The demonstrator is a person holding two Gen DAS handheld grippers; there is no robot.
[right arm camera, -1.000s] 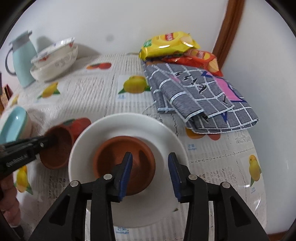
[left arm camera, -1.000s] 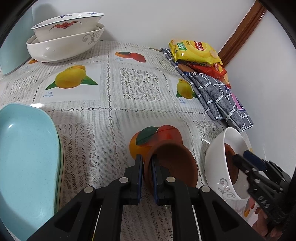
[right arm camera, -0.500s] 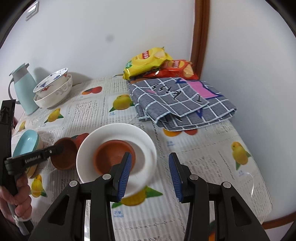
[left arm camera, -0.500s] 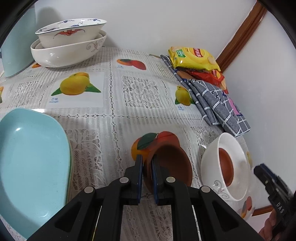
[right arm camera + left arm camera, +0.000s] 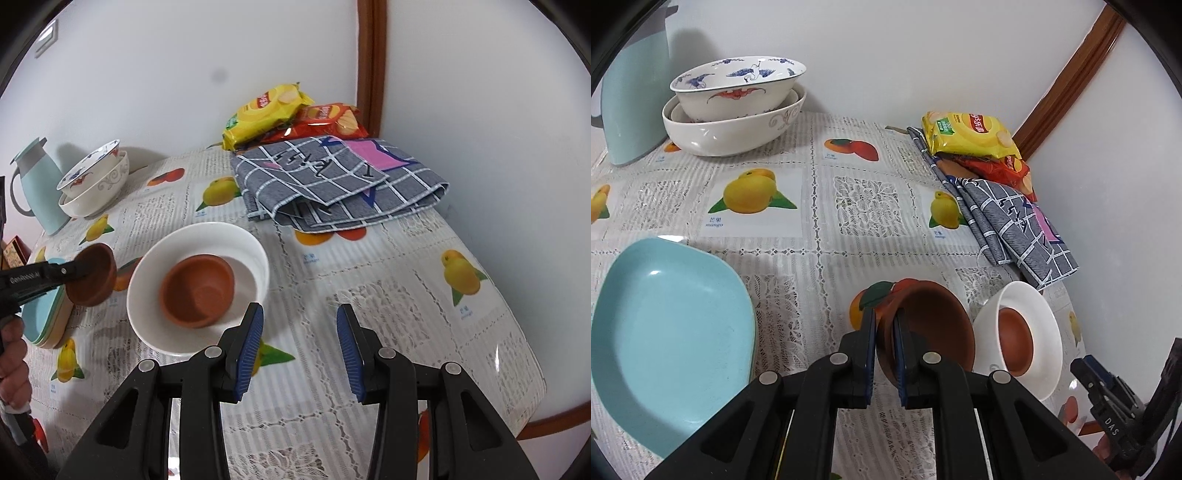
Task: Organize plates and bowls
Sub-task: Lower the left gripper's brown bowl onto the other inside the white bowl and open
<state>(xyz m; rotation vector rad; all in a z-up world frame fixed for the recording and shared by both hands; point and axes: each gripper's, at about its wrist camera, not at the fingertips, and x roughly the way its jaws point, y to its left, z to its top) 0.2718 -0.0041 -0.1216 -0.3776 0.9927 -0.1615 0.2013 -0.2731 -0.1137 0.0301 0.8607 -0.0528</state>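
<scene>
A: White-walled corner, brown wood trim. The bench (image 5: 388,295) wears a lace cloth with fruit prints.

B: Tool poses?

A: Left tool (image 5: 884,332) angles down, pads pressed together on the rim of a loose terracotta bowl (image 5: 934,328), which is tilted and, in the right wrist view, looks clear of the cloth. The hand (image 5: 13,354) holding it shows at the frame edge. Right tool (image 5: 299,332) angles down over bare cloth, pads spread, nothing between them, just beside the white bowl (image 5: 199,291).

B: Containers, big to small?

A: Teal plate stack (image 5: 665,332) near left. Patterned bowl (image 5: 738,86) nested in a wider cream bowl (image 5: 731,129) at the back by a teal jug (image 5: 37,184). The white bowl holds a second terracotta bowl (image 5: 197,290), upright.

B: Other stuff?

A: Folded grey checked cloth (image 5: 340,181) at the wall, yellow chip bag (image 5: 266,110) on a red one (image 5: 325,122) behind it.

B: Blind spots?

A: Jug cropped in the left view. Plate count under the top teal one unclear. A box at the right view's left edge is too cut off to tell.
</scene>
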